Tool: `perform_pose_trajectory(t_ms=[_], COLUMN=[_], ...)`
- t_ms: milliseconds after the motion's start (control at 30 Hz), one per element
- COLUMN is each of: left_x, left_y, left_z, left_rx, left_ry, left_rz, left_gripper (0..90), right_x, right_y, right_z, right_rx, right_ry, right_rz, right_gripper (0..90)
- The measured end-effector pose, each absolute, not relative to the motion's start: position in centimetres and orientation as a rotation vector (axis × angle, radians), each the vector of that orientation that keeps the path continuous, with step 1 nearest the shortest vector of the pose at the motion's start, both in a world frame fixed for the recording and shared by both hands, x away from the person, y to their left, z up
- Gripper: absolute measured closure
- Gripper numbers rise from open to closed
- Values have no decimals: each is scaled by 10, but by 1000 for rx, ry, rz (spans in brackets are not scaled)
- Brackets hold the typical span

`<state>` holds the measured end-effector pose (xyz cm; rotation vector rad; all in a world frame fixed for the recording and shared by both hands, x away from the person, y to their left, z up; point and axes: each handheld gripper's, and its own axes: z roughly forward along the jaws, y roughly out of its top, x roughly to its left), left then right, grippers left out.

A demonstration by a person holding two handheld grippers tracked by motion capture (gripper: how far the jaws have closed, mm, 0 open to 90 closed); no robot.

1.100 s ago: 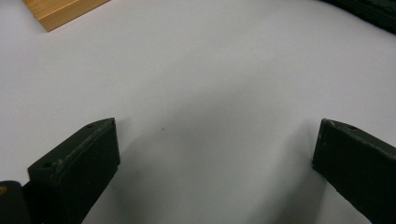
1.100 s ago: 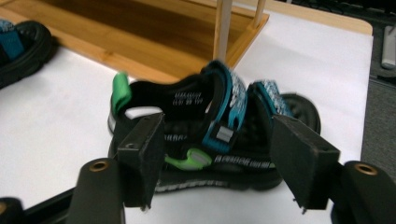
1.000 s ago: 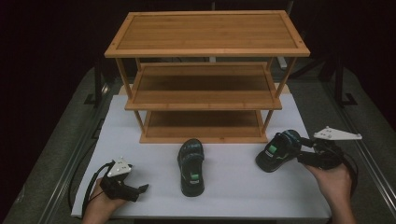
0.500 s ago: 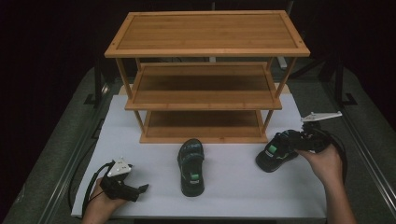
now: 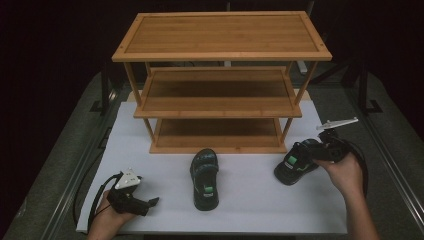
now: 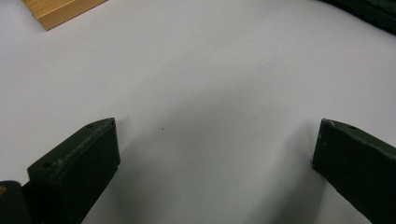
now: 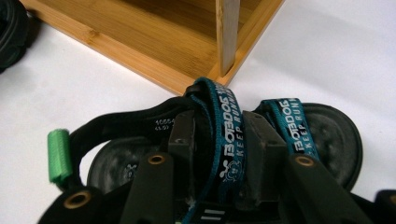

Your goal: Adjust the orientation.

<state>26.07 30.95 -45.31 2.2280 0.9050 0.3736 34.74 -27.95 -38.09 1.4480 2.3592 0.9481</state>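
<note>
Right gripper view: right gripper (image 7: 219, 140) jaws just closed on sandal (image 7: 327, 135) strap (image 7: 224, 135) reading "BOBDOG KEEP RUNNING"; left gripper (image 6: 215, 154) jaws wide open, empty, over bench (image 6: 210, 70).

The right claw (image 7: 219, 140) has just closed onto the right sandal's (image 5: 294, 165) teal strap (image 7: 229, 135) — moved in beside the shelf.

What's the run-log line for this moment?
right hand-held gripper: just closed on right sandal strap | left hand-held gripper: open, idle | second sandal: on mat | shoe rack: empty
</note>
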Motion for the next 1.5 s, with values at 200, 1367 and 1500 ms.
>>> perform_pose_trajectory(t_ms=[200, 1367, 1500], left_x=[261, 261, 261], left_y=[310, 310, 309], left_z=[-453, -453, -453], left_rx=[2227, 2228, 2224], left_ry=[907, 907, 909], left_rz=[372, 370, 370], left_gripper=[0, 0, 0], right_x=[346, 320, 321], right_y=[-283, -221, -212], right_z=[-378, -341, -342], right_rx=[1447, 981, 943], right_ry=[2357, 2597, 2627], right_rz=[961, 1116, 1133], right_gripper=[672, 673, 673])
